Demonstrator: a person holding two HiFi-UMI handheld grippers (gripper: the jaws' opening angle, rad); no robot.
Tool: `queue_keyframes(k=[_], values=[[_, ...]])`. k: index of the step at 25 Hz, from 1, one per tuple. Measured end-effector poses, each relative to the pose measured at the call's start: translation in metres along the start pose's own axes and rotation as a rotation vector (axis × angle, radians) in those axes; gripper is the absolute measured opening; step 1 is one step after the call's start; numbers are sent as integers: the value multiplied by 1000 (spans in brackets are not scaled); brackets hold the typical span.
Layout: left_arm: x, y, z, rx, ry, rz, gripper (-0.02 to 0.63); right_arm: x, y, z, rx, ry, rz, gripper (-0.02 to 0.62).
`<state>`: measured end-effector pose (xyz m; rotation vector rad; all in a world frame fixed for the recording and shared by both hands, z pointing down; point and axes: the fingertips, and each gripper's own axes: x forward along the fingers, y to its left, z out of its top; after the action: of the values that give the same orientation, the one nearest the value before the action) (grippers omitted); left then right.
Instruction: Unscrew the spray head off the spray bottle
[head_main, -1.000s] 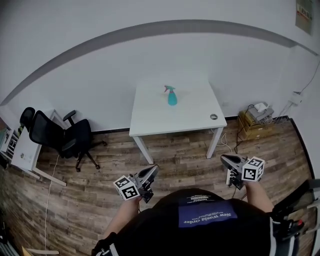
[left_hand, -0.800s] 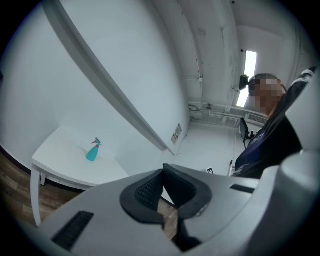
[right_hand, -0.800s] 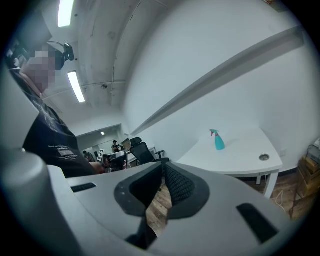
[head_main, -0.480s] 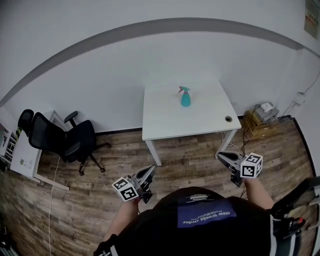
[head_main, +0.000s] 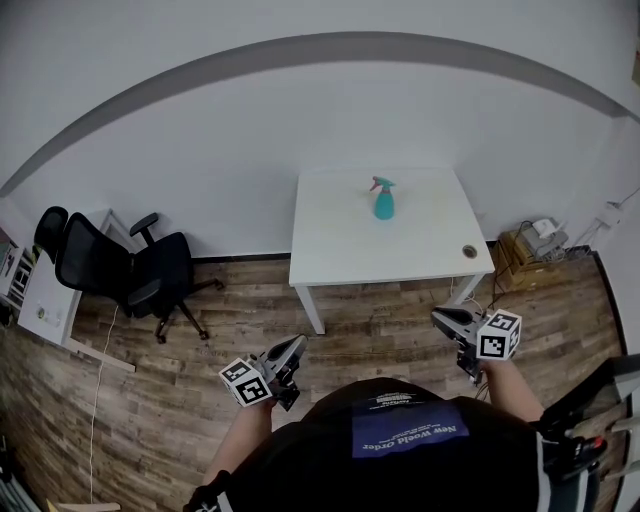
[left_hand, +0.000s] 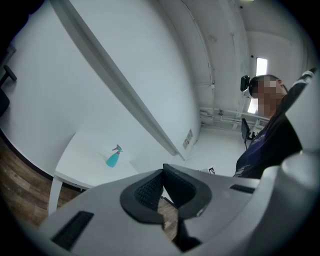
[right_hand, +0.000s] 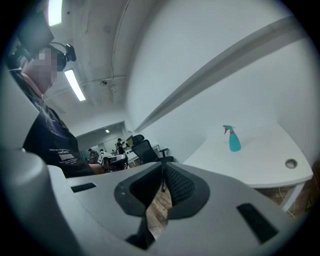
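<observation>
Closed (empty): left tongs (head_main: 297, 342), right tongs (head_main: 439, 317); spray bottle (head_main: 383, 203) on table (head_main: 400, 252), office chair (head_main: 140, 275) off left

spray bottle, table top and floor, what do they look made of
Spray bottle: likely plastic, a teal body with smooth, even colour, too far off to be sure. Table: white matte top without glare, probably laminate or painted board. Floor: brown wood-look planks with grain and seams; real wood or laminate, can't tell.

White table (head_main: 400, 255) dead ahead. Blk office chair (head_main: 140, 275) way out past left gripper (head_main: 298, 341), cardboard box (head_main: 522, 252) beyond right gripper (head_main: 437, 316), wood floor (head_main: 380, 310) underneath.
</observation>
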<state>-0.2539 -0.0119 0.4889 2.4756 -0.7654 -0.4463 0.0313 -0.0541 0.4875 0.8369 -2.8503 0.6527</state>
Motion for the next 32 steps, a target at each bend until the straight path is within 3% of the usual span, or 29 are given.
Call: queue_keyframes(k=[17,24,32], values=[[193,13,12,75,-42,63,2,-14,-173,89,-39,9,169,-2],[246,17,0,68,-10,77,2,-33,-227,91,-21,10,162,-2],[269,46,5,39,19,41,2,-29,-254,87,12,17,108,-2]])
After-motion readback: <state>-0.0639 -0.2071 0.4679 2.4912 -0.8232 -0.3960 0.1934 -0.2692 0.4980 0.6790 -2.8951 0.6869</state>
